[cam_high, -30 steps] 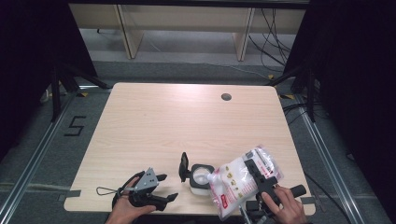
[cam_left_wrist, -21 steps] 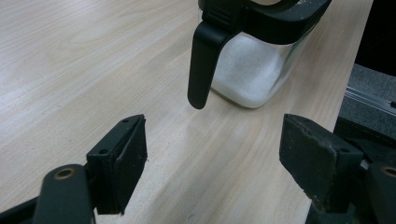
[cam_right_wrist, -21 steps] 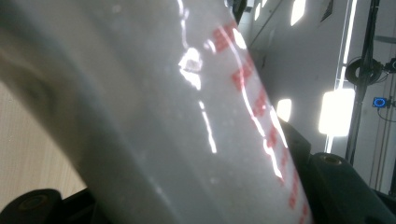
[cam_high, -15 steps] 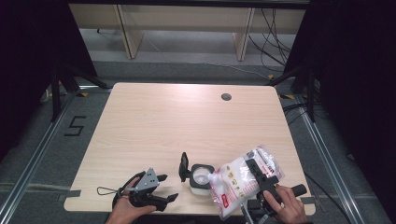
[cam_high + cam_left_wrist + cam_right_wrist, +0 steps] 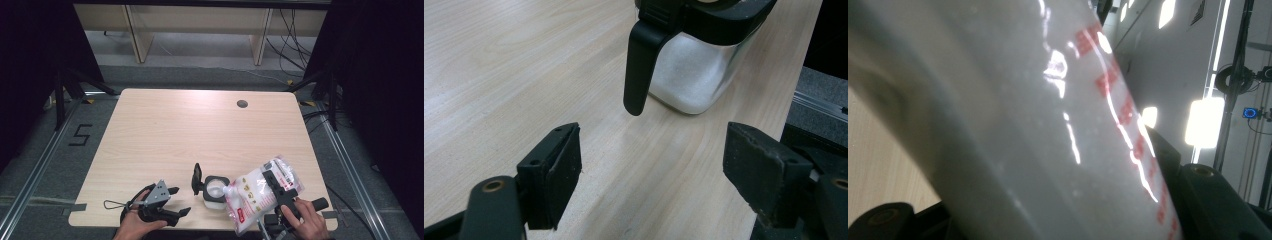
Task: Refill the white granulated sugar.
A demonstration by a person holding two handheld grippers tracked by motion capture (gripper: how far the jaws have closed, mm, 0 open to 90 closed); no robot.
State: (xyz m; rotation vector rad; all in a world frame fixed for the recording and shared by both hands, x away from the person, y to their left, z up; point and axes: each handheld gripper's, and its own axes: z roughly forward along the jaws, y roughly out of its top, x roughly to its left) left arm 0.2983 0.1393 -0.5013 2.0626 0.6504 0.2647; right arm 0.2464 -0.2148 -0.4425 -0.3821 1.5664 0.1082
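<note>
A small clear jar [image 5: 214, 192] with a black rim stands near the table's front edge. Its black lid flap [image 5: 197, 178] is raised, and white granules lie inside. In the left gripper view the jar [image 5: 691, 70] stands just ahead, its black flap [image 5: 640, 65] hanging toward me. My left gripper [image 5: 181, 201] rests open on the table left of the jar, with nothing between its jaws [image 5: 654, 165]. My right gripper [image 5: 273, 183] is shut on a white plastic bag with red print [image 5: 250, 199]. The bag is tilted, its lower corner at the jar's mouth. Up close, the bag [image 5: 1048, 125] hides the jar.
The light wooden table [image 5: 200, 130] has a round cable hole [image 5: 242, 104] at the back right. A thin wire loop [image 5: 114, 204] trails from the left gripper. Beyond the table's right edge lie a dark floor and metal rails [image 5: 350, 165].
</note>
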